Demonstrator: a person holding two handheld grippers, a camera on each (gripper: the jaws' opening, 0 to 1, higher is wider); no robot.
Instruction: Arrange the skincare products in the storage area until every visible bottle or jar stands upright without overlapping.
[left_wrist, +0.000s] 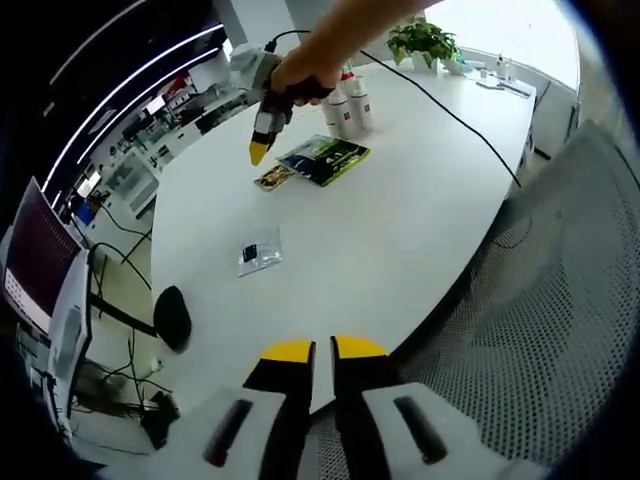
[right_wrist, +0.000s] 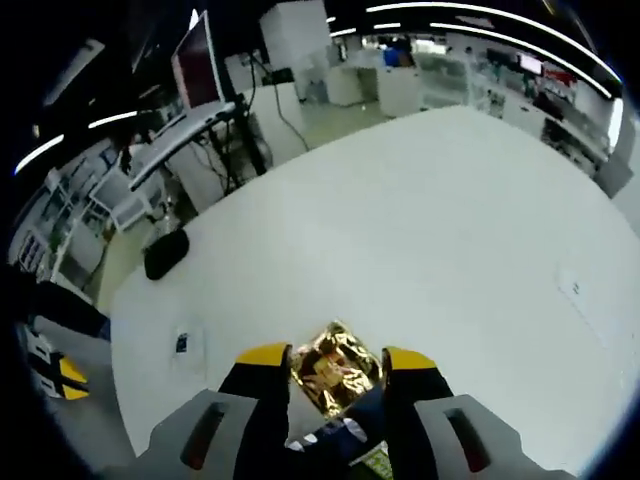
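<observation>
Skincare bottles (left_wrist: 350, 105) upright at far table (left_wrist: 400, 220) edge, beside flat sachets (left_wrist: 322, 160); probably light, rigid, slick, best gripped mid-body. Right gripper (right_wrist: 335, 356) spread wide above gold sachet (right_wrist: 335, 378); left gripper (left_wrist: 323, 349) nearly closed, empty, at near edge.

Bright ceiling strip lights (right_wrist: 480, 35), mild glare on white surface (left_wrist: 400, 200); edges curved, right gripper view slightly blurry.

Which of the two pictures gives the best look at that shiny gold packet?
The right gripper view: the gold packet lies close up, between that gripper's open jaws, its crinkled foil clear. In the left gripper view it is small and distant, on the white table beside a dark packet.
</observation>
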